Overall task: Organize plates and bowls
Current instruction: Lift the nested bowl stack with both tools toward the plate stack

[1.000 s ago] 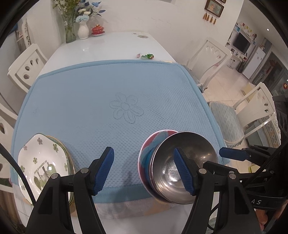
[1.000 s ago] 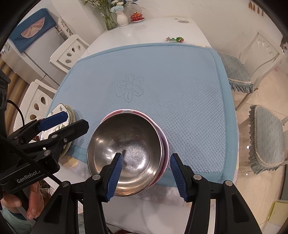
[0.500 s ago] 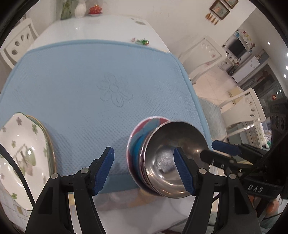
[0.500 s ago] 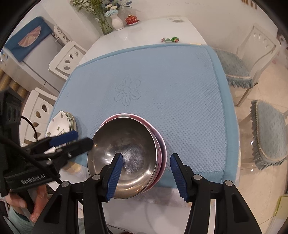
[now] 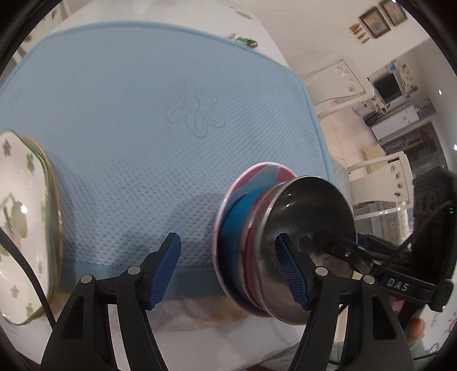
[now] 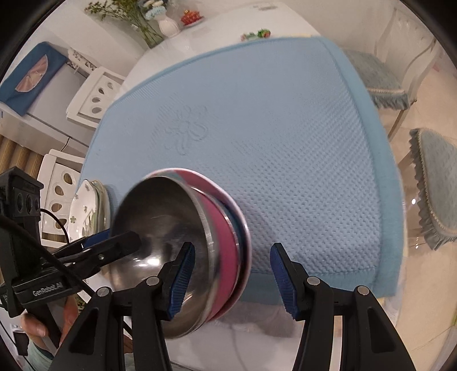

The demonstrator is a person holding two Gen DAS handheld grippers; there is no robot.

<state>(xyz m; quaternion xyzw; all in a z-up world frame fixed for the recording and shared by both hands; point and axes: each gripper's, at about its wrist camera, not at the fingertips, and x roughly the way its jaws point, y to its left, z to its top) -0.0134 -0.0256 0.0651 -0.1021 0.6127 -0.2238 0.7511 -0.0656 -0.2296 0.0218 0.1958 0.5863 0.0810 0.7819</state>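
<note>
Nearest my left gripper, jaws stand partly open: one blue pad sits inside the steel bowl, the other outside the stack, neither clearly pressing. My right gripper is likewise part open, straddling the bowl's rim and the pink bowl nested under it; I cannot tell if it grips. That stack sits at the near edge of the blue mat. Flowered plates lie at the mat's left edge. Beyond, a vase stands on the white table.
</note>
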